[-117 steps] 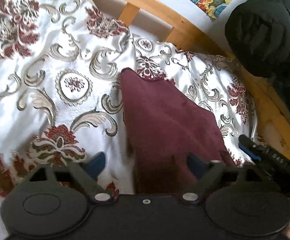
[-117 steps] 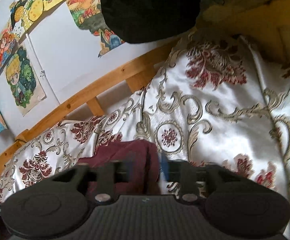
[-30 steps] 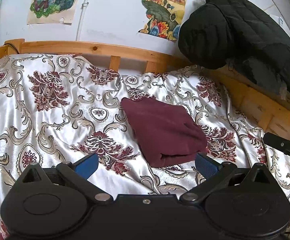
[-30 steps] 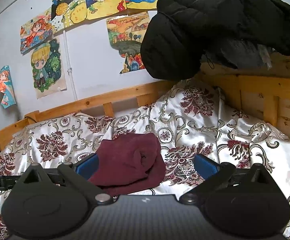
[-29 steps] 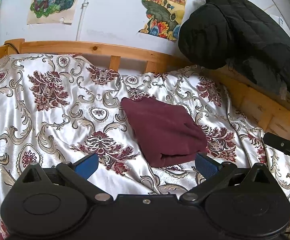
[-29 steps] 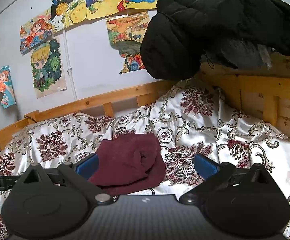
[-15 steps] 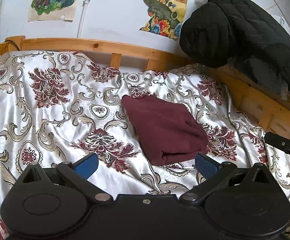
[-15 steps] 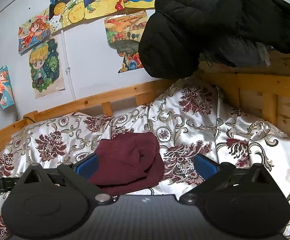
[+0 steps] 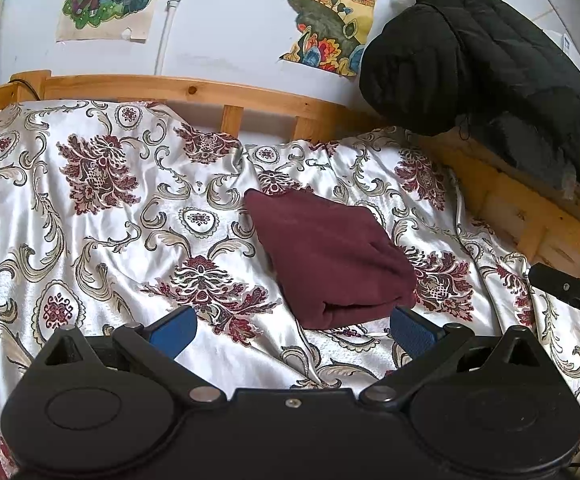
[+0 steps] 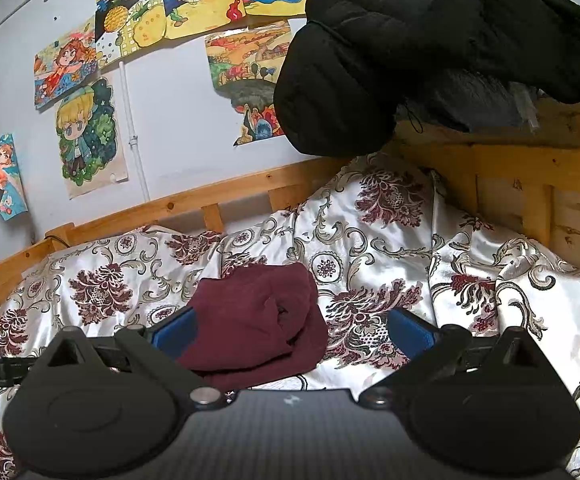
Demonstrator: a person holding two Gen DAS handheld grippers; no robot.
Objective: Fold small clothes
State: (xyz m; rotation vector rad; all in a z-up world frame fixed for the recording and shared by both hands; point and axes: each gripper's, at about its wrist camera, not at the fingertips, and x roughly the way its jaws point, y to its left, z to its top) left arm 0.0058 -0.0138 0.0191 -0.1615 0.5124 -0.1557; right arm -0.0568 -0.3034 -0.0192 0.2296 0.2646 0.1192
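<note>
A dark red garment [image 9: 330,256] lies folded into a compact bundle on the floral bedspread [image 9: 102,216]. It also shows in the right wrist view [image 10: 258,324], with a loose tuck on its top. My left gripper [image 9: 292,330] is open and empty, held back from the bundle's near edge. My right gripper [image 10: 290,332] is open and empty, held back from the bundle, which sits between its blue fingers and to the left. Neither gripper touches the cloth.
A wooden bed rail [image 9: 226,92] runs along the far side and right side. A black padded jacket [image 9: 486,68] hangs over the right rail, also in the right wrist view [image 10: 430,44]. Drawings are taped to the wall [image 10: 90,136].
Since 3.9 s ago both grippers have let go of the garment and pulled back and up from it. Over the last second both views barely shift.
</note>
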